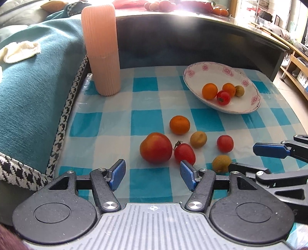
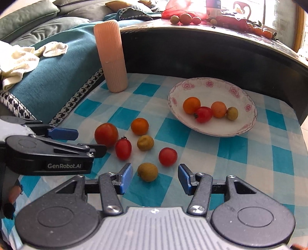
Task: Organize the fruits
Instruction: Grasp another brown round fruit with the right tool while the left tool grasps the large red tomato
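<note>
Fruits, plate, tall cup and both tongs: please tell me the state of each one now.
Plate: upright, holds four fruits.
Big tomato: loose on the cloth.
Brown fruit: on the cloth, before the right tongs.
Right tongs: open, empty.
Left tongs: open, empty.
Tall cup: standing upright.

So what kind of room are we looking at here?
Most likely a home living room: a sofa draped in a teal blanket sits beside a low table with a checked cloth, a floral plate of fruit, and open wooden shelving behind.
</note>
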Tool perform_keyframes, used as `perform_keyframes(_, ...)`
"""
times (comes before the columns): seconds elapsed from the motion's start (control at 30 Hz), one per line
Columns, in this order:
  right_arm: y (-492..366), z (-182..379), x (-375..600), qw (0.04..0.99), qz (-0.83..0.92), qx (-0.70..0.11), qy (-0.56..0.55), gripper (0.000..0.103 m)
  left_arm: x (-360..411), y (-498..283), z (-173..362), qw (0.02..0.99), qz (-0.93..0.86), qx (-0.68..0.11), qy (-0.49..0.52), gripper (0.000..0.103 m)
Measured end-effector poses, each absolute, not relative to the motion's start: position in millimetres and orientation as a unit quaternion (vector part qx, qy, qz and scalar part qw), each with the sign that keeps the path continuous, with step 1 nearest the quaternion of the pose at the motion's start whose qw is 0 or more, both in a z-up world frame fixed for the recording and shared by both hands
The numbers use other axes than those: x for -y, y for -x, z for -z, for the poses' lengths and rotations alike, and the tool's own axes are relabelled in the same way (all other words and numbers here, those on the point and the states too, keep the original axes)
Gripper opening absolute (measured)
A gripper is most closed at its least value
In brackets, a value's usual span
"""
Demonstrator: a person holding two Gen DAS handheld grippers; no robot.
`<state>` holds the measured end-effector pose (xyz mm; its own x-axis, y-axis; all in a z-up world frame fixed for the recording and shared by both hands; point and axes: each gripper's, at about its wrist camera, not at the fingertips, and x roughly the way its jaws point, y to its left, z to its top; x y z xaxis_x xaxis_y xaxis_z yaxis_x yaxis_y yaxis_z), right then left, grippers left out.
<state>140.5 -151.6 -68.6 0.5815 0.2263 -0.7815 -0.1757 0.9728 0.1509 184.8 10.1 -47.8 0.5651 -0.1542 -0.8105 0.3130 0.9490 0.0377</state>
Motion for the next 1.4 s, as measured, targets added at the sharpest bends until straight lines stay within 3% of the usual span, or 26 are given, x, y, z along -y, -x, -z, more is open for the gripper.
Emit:
perform_keyframes(0.67,-150,90,148,0.877,-0.142,-0.458,-0.016,0.052,-15,-192,67,0.88,0.166,-0.429,-0.114,0.07)
perform_keyframes(0.9,-154,95,142,0.874,-0.152,-0.462,-0.006,0.032,-13,-206,70,0.887,0.173,-0.414,-0.111,0.069)
perform_keyframes(1.0,-155,94,142,0.873,-0.152,-0.464,-0.007,0.03,-11,-209,73,0.881,0.18,-0.424,-0.106,0.059)
perform_keyframes(1.03,-155,93,142,0.873,-0.152,-0.464,-0.004,0.03,-10,-209,74,0.878,0.184,-0.428,-0.109,0.051)
perform_keyframes(1.4,-154,88,144,0.873,-0.145,-0.465,-0.003,0.03,-5,-204,74,0.875,0.181,-0.433,-0.116,0.05)
